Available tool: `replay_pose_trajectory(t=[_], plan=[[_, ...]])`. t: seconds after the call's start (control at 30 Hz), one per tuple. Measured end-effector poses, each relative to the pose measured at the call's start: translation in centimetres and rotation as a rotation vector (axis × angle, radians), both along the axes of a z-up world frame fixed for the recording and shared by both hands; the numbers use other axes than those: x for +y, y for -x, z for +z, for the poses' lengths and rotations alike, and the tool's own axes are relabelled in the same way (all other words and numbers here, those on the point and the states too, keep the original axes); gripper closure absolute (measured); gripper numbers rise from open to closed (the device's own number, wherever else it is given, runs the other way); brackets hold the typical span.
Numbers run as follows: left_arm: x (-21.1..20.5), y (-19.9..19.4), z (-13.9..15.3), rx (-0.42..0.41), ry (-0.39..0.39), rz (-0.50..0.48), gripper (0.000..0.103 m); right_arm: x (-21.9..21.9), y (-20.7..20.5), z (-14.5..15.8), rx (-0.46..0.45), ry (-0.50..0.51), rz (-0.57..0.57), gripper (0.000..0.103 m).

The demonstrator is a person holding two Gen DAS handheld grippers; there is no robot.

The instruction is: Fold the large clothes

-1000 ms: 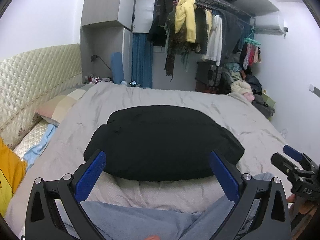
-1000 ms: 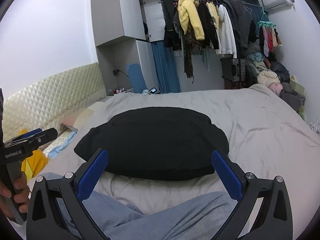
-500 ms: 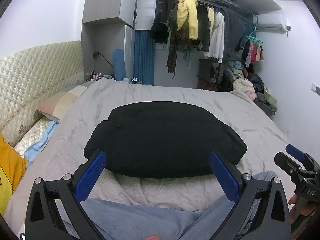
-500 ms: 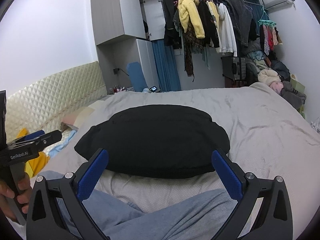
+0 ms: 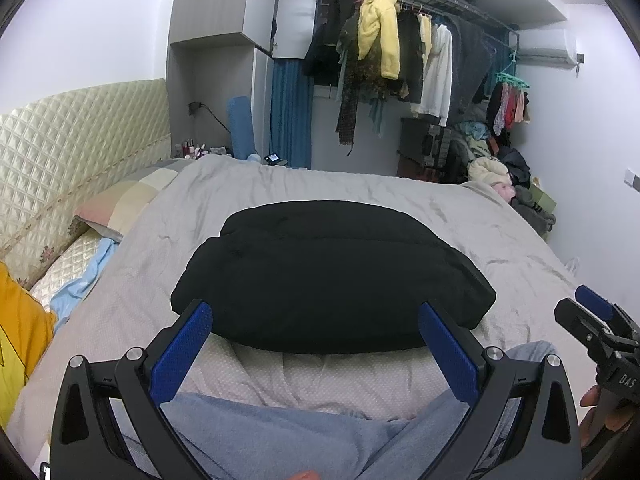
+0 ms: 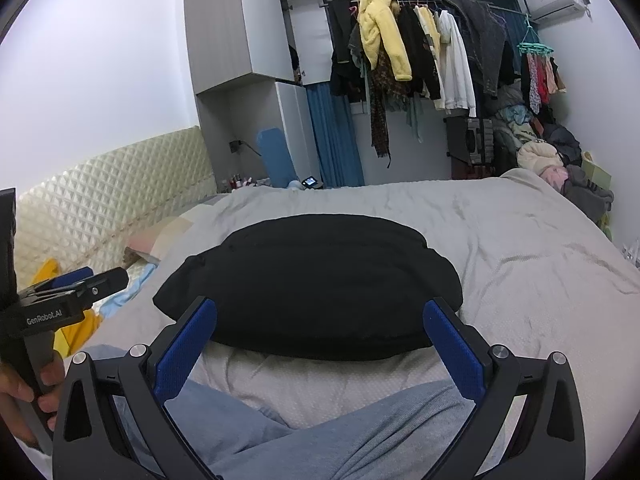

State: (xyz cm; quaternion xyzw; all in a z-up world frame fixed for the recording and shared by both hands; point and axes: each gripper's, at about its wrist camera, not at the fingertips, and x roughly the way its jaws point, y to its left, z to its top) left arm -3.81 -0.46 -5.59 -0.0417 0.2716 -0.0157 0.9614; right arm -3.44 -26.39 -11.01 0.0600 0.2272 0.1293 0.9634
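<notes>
A black garment [image 5: 328,276] [image 6: 312,284] lies folded into a thick, rounded bundle in the middle of the grey bed. My left gripper [image 5: 316,320] is held above its near edge, open, with nothing between the blue pads. My right gripper [image 6: 320,320] hovers the same way, open and empty. Each gripper shows in the other's view: the right one [image 5: 592,320] at the far right, the left one [image 6: 80,284] at the far left, held by a hand. Blue-grey trouser legs [image 6: 304,436] lie under both grippers.
The grey bedspread [image 5: 400,196] stretches around the bundle. A quilted headboard [image 5: 76,140], pillows [image 5: 120,204] and a yellow cloth [image 5: 20,332] are at the left. A rail of hanging clothes [image 6: 420,52] and a heap of clothes [image 6: 560,164] stand beyond the bed.
Both grippers have tilted or risen slightly, so the black bundle sits a little lower and farther off in view. The bundle itself has not moved, and both grippers stay open.
</notes>
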Motion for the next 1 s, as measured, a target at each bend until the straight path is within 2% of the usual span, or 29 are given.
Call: replay_pose_trajectory(t=[1.0], plan=[[-0.63,0.33,0.03,-0.002,-0.013,-0.017,0.0,-0.25,0.52,-0.04,-0.003,0.008,-0.026,0.0]])
